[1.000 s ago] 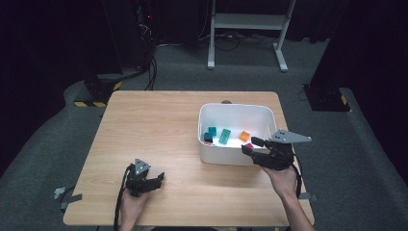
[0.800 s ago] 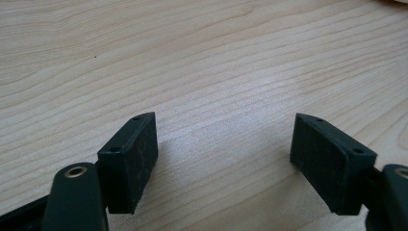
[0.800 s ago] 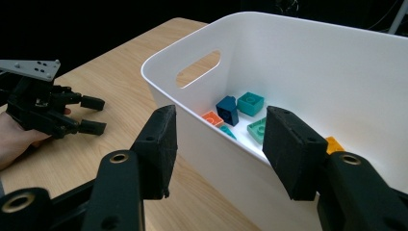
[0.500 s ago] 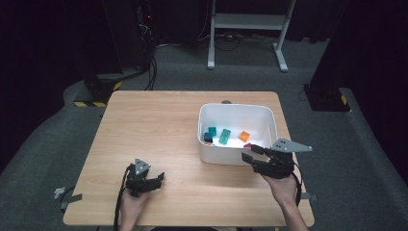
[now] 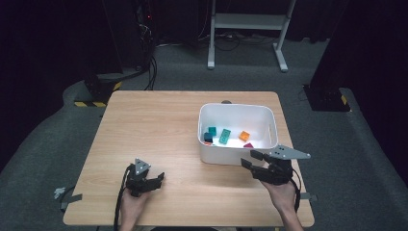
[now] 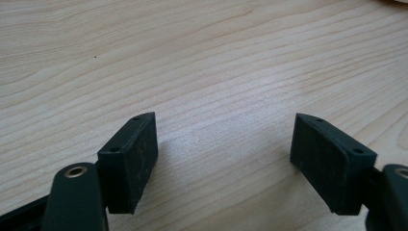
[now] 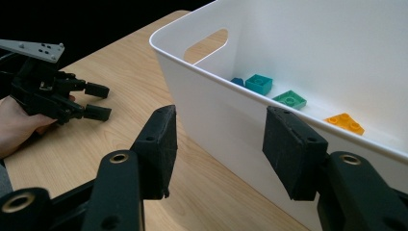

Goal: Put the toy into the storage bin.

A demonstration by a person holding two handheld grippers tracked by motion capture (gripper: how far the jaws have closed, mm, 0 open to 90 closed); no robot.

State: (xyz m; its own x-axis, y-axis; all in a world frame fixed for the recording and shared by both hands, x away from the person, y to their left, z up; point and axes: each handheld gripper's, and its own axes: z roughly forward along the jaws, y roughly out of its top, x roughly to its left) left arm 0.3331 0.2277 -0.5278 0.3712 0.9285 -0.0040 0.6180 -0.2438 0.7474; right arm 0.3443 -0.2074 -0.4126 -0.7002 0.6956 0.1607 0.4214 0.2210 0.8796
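White plastic bin (image 5: 272, 126), rectangular with rounded corners and a cut-out handle slot in its end wall, standing on the right half of the pale wood tabletop (image 5: 154, 125). Holds small toy bricks on its floor: one dark blue (image 5: 208, 137), one teal (image 5: 212, 130), one green flat one (image 5: 225, 136), one orange (image 5: 244, 135) and one magenta (image 5: 248, 145) near the front wall; five counted from the high view, a possible red sliver beside the dark blue one too small to tell. Seen from the right gripper view as studded blocks, with the teal (image 7: 259, 83), green (image 7: 289, 99) and orange (image 7: 344, 122) in a row.

Right gripper (image 5: 250, 160) just near the bin's front wall, jaws parted and gripping nothing, the bin's rim between them in its own view. Left gripper (image 5: 160, 177) near the front left of the tabletop, well apart from the bin, jaws wide apart over bare wood, nothing between them. Two grippers, one bin.
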